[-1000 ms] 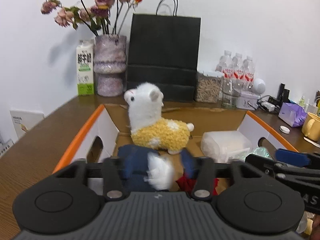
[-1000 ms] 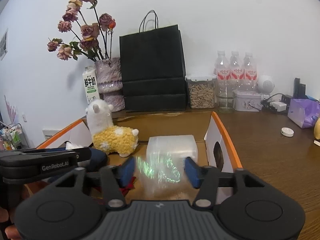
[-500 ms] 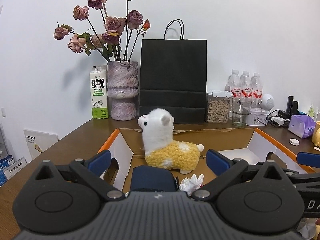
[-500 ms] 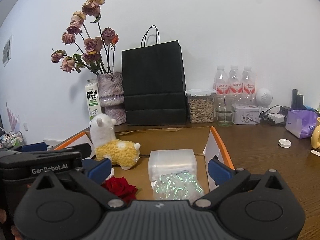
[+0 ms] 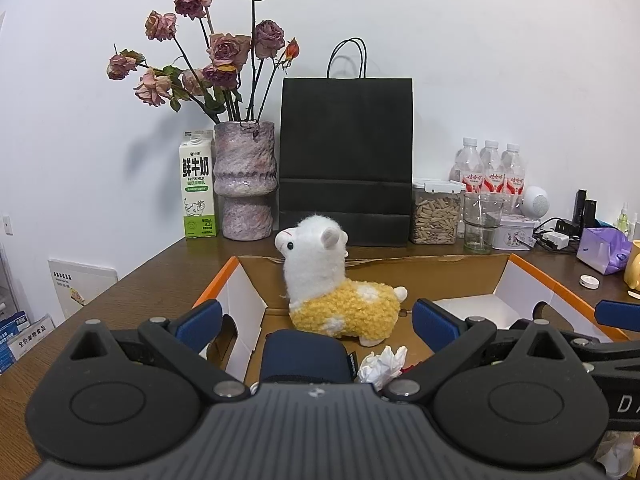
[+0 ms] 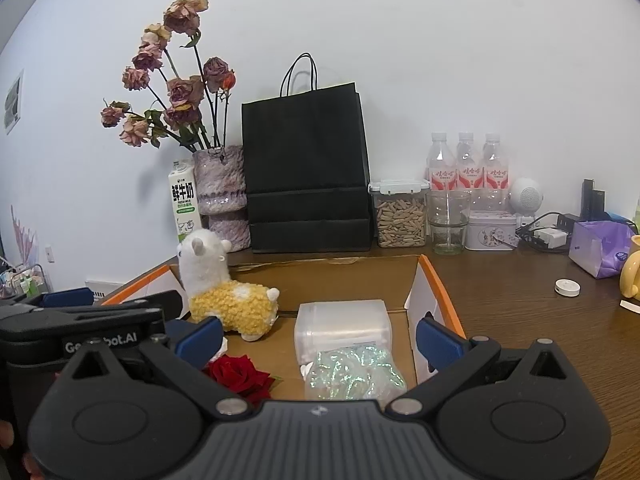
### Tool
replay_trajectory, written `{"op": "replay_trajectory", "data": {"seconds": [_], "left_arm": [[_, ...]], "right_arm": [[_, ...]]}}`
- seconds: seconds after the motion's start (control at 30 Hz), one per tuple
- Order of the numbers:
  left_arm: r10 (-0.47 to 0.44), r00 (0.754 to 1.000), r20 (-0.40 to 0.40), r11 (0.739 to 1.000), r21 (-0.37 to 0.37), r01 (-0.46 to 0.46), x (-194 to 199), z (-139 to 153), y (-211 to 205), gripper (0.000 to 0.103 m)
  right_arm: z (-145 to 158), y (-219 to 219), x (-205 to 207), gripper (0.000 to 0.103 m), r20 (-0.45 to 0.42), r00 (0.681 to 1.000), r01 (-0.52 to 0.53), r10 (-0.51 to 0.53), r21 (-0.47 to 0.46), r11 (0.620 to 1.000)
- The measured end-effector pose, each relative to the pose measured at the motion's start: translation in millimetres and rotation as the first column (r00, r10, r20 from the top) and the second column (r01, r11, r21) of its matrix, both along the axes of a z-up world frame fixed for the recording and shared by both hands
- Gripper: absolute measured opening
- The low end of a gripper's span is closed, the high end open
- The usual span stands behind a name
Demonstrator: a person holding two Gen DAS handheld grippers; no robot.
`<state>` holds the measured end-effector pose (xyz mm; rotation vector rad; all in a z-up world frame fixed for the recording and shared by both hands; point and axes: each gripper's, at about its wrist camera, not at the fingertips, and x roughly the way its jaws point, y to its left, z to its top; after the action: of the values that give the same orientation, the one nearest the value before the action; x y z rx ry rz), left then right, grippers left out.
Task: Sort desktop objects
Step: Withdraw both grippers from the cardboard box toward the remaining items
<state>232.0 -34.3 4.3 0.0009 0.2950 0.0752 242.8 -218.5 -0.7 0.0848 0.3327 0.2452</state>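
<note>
An open cardboard box [image 5: 224, 284] with orange-edged flaps holds the sorted things. In it sit a white and yellow alpaca plush [image 5: 332, 296], a dark blue pouch [image 5: 304, 354], a crumpled white tissue [image 5: 382, 362], a red rose [image 6: 240, 374], a clear plastic box [image 6: 342, 322] and a bag of iridescent shreds [image 6: 354, 374]. My left gripper [image 5: 318, 322] is open and empty above the pouch. My right gripper [image 6: 318, 336] is open and empty above the shreds bag. The box also shows in the right wrist view [image 6: 434, 280].
Along the wall stand a milk carton [image 5: 198, 188], a vase of dried roses [image 5: 246, 180], a black paper bag [image 5: 346, 160], a seed jar [image 5: 436, 216], a glass [image 5: 482, 222] and water bottles [image 5: 492, 170]. A purple pack [image 6: 598, 246] and yellow mug [image 6: 632, 268] sit right.
Both grippers have opened, let go of the pouch with tissue and the shreds bag into the box, and drawn back and up.
</note>
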Motion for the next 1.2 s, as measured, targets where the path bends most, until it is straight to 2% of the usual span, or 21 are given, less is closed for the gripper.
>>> {"op": "replay_trajectory", "data": {"seconds": [0.4,0.67,1.2], "left_arm": [[-0.003,1.0,0.019,1.0,-0.005,0.003,-6,3,-1,0.103],[0.002,0.999,0.042,1.0,0.002,-0.002,-14,17,0,0.103],[0.01,0.996,0.093,0.999,0.031,-0.013,-60,45,12,0.103]], "right_arm": [[3,0,-4,0.103,0.02,1.0,-0.005,0.005,-0.001,1.0],[13,-2,-10,0.103,0.028,0.999,-0.019,0.02,-0.002,1.0],[40,-7,-49,0.103,0.061,0.998,-0.015,0.016,-0.023,1.0]]}}
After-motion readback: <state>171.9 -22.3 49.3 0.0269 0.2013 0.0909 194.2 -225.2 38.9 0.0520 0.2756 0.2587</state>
